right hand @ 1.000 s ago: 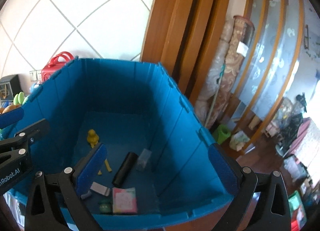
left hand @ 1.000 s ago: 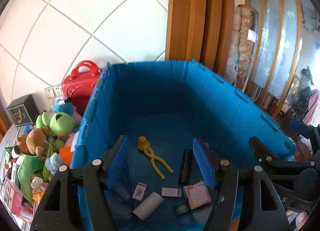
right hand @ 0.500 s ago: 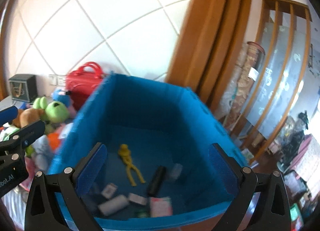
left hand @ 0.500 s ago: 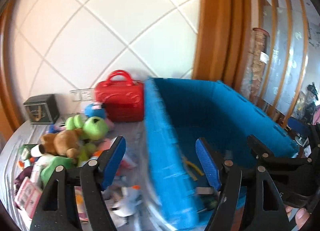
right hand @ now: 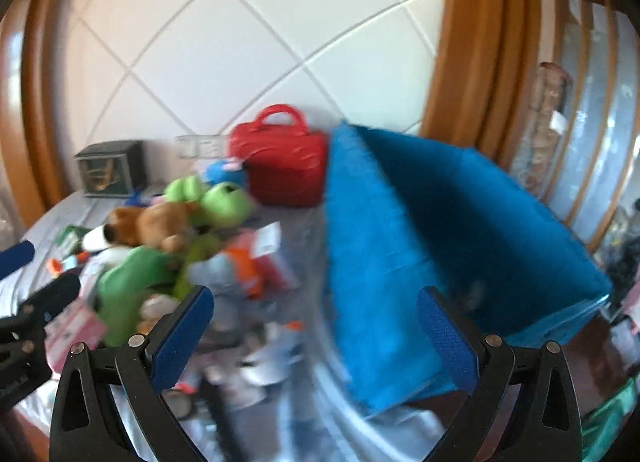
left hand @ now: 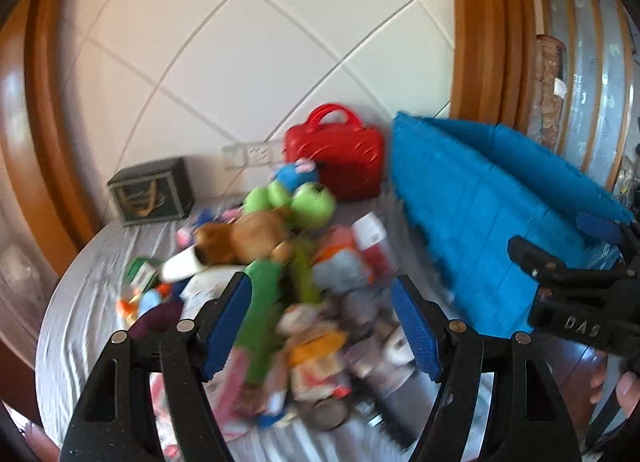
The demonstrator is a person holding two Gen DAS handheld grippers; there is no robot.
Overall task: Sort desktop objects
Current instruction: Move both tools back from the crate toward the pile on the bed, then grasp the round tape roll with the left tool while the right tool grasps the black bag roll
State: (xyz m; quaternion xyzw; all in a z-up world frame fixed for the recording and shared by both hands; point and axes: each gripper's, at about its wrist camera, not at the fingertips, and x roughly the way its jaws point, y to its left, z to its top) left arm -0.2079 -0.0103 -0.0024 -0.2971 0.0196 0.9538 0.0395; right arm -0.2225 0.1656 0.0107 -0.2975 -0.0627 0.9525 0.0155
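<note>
A blue bin (left hand: 488,214) stands at the right of the table; it also shows in the right wrist view (right hand: 400,246). A blurred heap of toys lies left of it: a brown plush dog (left hand: 244,238), a green plush frog (left hand: 308,202), a long green plush (left hand: 264,302) and small packets. My left gripper (left hand: 320,322) is open and empty above the heap. My right gripper (right hand: 316,330) is open and empty over the table by the bin's left wall. The right gripper also shows at the right edge of the left wrist view (left hand: 576,290).
A red case (left hand: 336,150) stands against the tiled wall behind the toys. A dark box (left hand: 152,190) sits at the back left. The table has a grey cloth (left hand: 80,286). A wooden door frame (left hand: 480,42) rises at the right.
Both grippers have swung left, away from above the blue bin's inside to above the toy heap and the bin's left wall. Both stay open and empty.
</note>
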